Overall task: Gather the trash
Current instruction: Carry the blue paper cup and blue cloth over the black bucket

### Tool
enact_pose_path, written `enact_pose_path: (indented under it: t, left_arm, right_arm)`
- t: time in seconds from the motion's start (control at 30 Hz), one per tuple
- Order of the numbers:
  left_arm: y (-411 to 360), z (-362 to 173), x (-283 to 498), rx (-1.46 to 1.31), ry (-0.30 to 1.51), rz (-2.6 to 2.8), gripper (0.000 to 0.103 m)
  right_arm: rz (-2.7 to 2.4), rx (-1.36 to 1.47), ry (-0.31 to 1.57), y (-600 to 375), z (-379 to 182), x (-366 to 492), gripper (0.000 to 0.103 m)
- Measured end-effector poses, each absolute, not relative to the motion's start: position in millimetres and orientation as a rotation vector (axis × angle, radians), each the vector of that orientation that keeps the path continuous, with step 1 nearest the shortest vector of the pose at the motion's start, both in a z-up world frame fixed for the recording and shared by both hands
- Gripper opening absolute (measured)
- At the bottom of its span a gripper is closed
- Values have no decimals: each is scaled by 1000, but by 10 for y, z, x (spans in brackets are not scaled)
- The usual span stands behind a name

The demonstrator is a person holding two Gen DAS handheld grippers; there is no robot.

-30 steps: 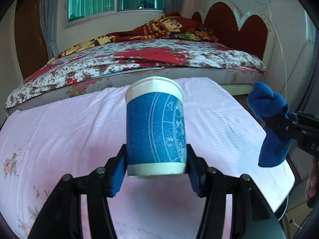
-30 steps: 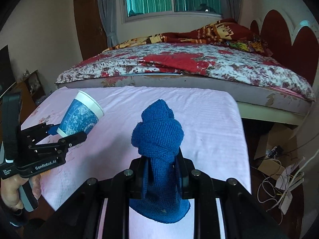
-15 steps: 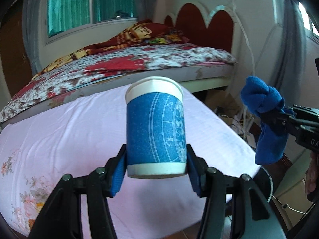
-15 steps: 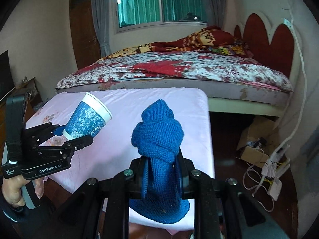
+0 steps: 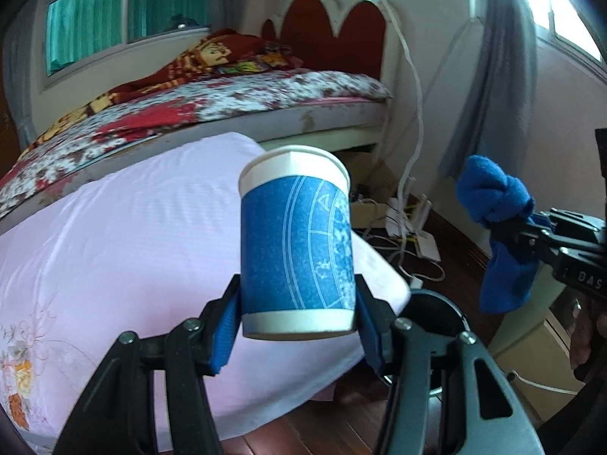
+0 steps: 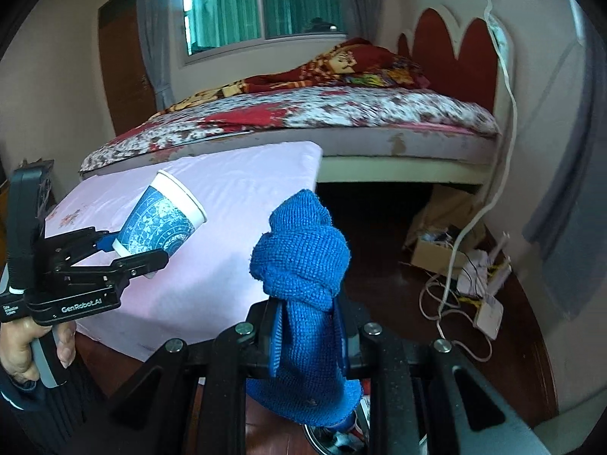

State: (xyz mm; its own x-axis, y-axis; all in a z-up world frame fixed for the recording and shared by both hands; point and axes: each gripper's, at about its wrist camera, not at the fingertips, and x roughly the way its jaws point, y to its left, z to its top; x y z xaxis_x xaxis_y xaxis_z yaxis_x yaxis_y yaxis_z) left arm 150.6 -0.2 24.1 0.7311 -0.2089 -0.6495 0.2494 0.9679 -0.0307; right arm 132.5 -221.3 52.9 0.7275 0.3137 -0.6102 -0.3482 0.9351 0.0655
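Note:
My left gripper (image 5: pixel 297 326) is shut on a blue paper cup (image 5: pixel 296 242) with a white rim, held upright above the corner of the pink-sheeted mattress (image 5: pixel 114 250). The cup (image 6: pixel 161 220) and left gripper (image 6: pixel 129 254) also show in the right wrist view. My right gripper (image 6: pixel 307 337) is shut on a knotted blue cloth (image 6: pixel 303 284), held beyond the mattress corner over the wooden floor. The cloth (image 5: pixel 497 231) shows at the right in the left wrist view. A dark round bin (image 5: pixel 436 311) sits below, partly hidden by the left fingers.
A bed with a red floral cover (image 6: pixel 303 117) and red headboard (image 6: pixel 455 45) stands behind. Cables, a power strip (image 6: pixel 489 311) and a cardboard box (image 6: pixel 432 254) lie on the floor by the wall. A grey curtain (image 5: pixel 489 83) hangs at right.
Both grippers have swung right, away from the mattress middle toward its corner and the floor. The cup and cloth stay held. The dark bin has come into view below.

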Motion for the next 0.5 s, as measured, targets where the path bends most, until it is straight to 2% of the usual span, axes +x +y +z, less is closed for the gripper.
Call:
enact_pose_path:
  t: [0.5]
  left_arm:
    - [-880, -48, 1186, 127, 781, -423, 55]
  right_arm:
    - [266, 7, 729, -2938, 148, 1126, 24]
